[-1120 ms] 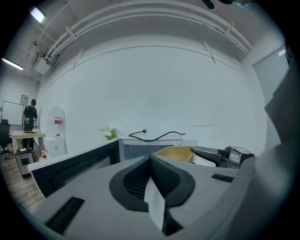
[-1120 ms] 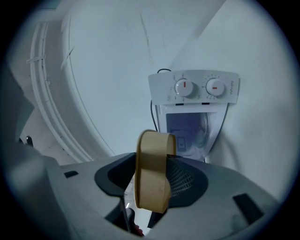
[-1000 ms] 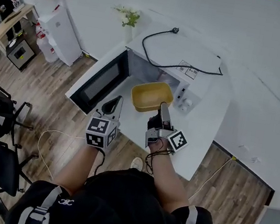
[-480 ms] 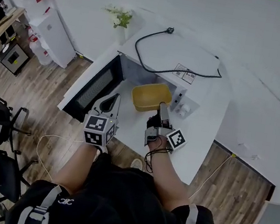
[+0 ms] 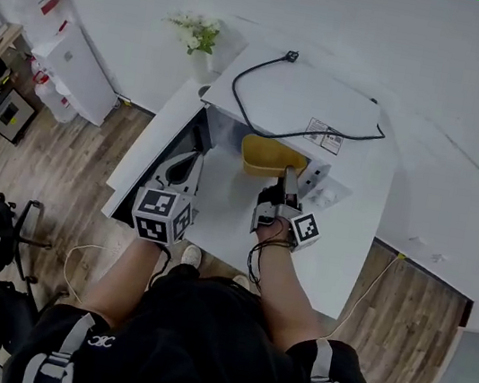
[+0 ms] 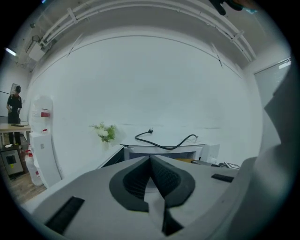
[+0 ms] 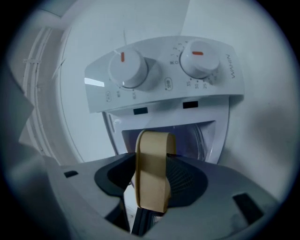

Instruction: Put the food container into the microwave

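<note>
Loading of food container into open microwave on white bench.
Right gripper has its jaws clamped on the yellow container's near rim, with the container half through the doorway. It looks like light, stiff plastic, so a rim hold should suit. Left gripper hangs beside, jaws together, empty.

Microwave cavity open, food container filling its mouth, door flanking left

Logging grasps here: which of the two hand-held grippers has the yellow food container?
The right hand-held gripper: its jaws pinch the food container by its rim at the microwave opening. The left hand-held gripper is shut on nothing.
</note>
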Demonstrator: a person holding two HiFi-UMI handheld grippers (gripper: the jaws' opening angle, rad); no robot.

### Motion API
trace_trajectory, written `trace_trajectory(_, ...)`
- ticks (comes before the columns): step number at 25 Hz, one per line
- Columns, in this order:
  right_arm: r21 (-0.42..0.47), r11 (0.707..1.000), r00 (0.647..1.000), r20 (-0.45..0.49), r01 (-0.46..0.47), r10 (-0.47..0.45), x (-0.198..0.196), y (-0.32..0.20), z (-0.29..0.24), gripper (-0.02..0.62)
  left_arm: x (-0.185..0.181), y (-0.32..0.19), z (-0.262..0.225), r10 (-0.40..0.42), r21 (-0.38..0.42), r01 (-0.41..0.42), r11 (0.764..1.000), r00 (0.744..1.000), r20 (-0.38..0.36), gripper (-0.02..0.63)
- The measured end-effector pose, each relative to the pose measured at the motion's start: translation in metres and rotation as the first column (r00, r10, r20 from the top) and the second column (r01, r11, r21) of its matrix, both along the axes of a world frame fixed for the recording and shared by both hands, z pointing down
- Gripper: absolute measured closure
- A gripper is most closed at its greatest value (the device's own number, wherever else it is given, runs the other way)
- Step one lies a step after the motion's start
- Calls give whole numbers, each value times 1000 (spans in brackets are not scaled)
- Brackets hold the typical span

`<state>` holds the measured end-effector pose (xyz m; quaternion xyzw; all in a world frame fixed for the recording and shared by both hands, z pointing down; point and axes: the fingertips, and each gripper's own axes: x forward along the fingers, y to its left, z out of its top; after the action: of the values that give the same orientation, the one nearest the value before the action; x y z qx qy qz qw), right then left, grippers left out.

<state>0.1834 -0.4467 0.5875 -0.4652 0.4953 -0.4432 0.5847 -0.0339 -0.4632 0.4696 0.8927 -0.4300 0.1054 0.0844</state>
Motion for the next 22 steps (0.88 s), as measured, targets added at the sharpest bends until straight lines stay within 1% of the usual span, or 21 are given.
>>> trace_trajectory(4,-34,998,998,-2,-60,60,6,-24,19,384,3,-19,0,50,-5,-50,999,999,3,591)
trace_trajectory(7,-43,995,996,4,-92,92,4,-42,23,383,5,-26,1,87,-8,-87,996,996,2,591)
trace_trajectory(11,-53,989,990,11,-142,142,5,-68,29,383,6,-35,5,108,-39,-107,993,994,2,592)
trace_trajectory(14,-64,982,984,-7,-176,176,12,-87,34,383,4,-43,5,120,-47,-120,992,993,-3,592)
trace_trajectory(22,-114,971,977,-53,-210,205,28,-121,43,383,2,-47,9,153,-60,-154,986,988,-16,592)
